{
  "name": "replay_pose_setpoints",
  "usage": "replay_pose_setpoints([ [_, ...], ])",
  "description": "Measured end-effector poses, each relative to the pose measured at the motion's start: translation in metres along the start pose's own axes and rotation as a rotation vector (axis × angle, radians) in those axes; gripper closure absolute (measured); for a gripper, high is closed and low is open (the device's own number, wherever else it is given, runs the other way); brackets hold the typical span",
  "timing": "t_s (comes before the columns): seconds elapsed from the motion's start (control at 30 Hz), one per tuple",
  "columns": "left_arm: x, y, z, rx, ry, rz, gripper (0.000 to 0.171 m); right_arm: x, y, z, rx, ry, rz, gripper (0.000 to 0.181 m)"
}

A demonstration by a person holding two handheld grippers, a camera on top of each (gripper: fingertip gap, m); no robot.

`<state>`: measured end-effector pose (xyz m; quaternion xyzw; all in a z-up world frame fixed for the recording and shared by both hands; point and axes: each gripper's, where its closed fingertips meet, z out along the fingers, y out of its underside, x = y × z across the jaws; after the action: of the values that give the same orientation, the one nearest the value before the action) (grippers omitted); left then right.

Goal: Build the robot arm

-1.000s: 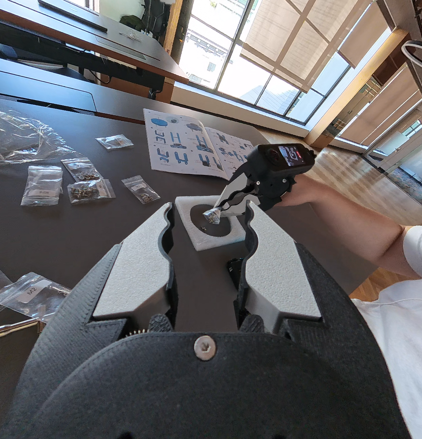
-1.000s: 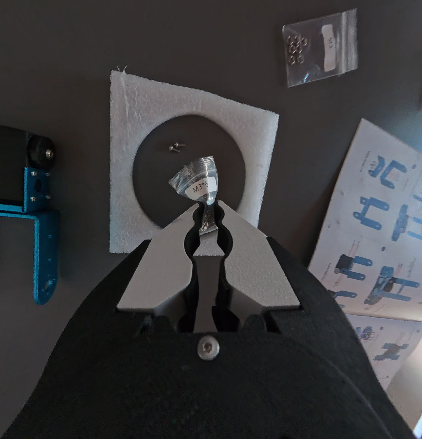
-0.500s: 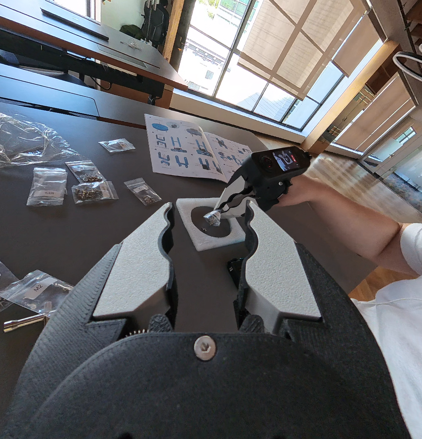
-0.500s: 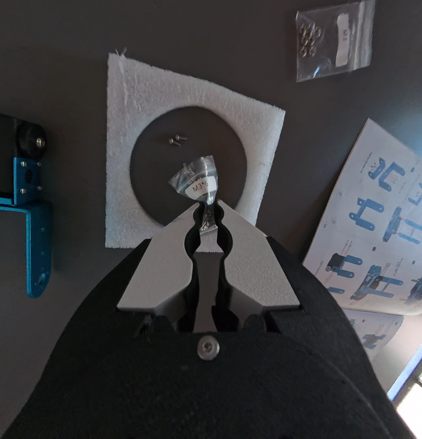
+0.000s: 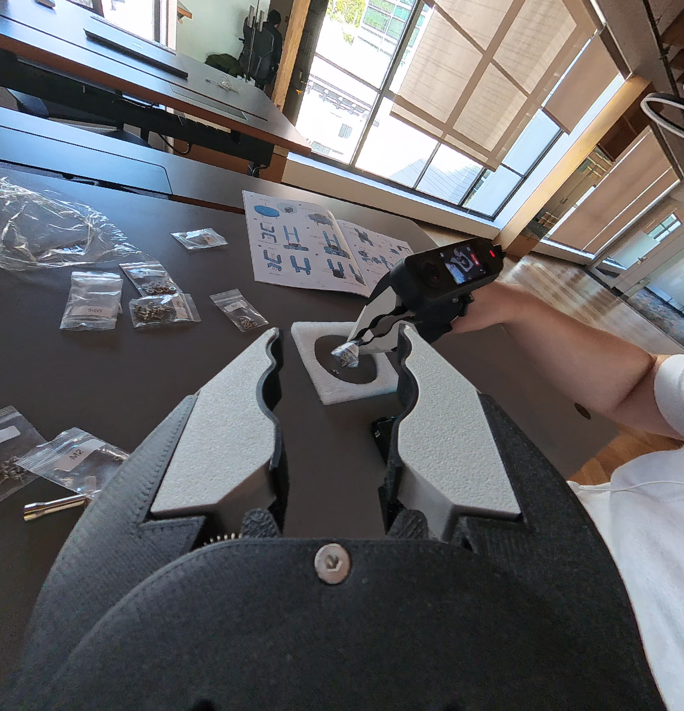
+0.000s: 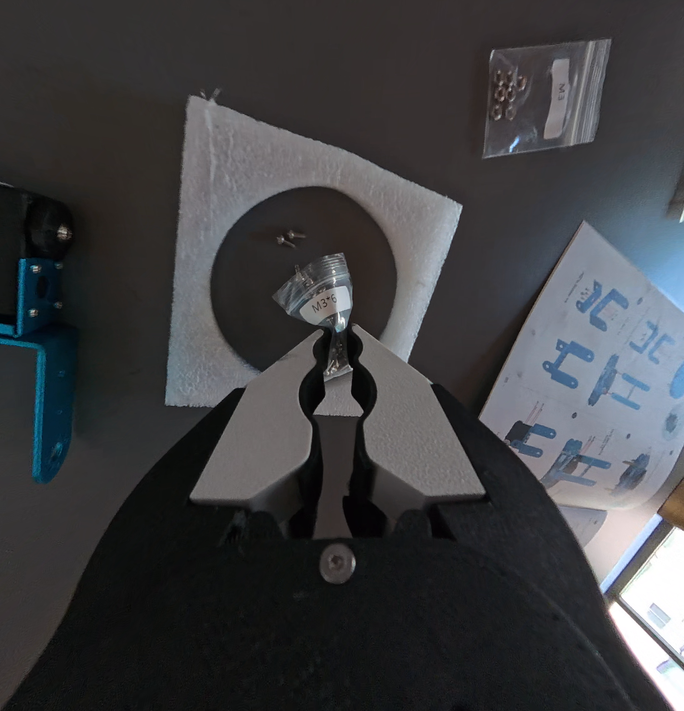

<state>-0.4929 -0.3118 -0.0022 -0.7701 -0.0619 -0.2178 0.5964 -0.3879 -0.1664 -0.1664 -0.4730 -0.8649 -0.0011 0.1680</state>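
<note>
My right gripper [image 6: 337, 330] is shut on a small clear bag of screws [image 6: 320, 289] and holds it mouth down over the round hole of a white foam square [image 6: 232, 161]. Two loose screws [image 6: 290, 237] lie on the dark table inside the hole. In the left wrist view the right gripper [image 5: 355, 343] hangs over the foam square [image 5: 334, 393] with the bag [image 5: 345, 352] at its tips. My left gripper [image 5: 338, 336] is open and empty, held above the table just in front of the foam square.
A blue metal bracket with a black servo [image 6: 28, 304] lies left of the foam. A bag of nuts [image 6: 540, 96] and an open instruction booklet [image 6: 587, 369] lie to the right. Several small hardware bags [image 5: 155, 300], crumpled plastic [image 5: 36, 231] and a metal tool [image 5: 53, 506] lie on the left. The grippers' ends are close to 25 centimeters from one another.
The left gripper has pulled back and tilted slightly, so the table items sit lower in its view. The right gripper shifted a little over the foam hole, still holding the bag.
</note>
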Motion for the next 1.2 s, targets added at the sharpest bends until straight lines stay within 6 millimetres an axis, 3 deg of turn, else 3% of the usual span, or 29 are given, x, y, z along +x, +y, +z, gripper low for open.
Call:
replay_pose_setpoints([
  [1.2, -0.0073, -0.0018, -0.0106, 0.024, -0.022, -0.002, 0.113, -0.0024, 0.0011, 0.001, -0.054, -0.019, -0.032, 0.174],
])
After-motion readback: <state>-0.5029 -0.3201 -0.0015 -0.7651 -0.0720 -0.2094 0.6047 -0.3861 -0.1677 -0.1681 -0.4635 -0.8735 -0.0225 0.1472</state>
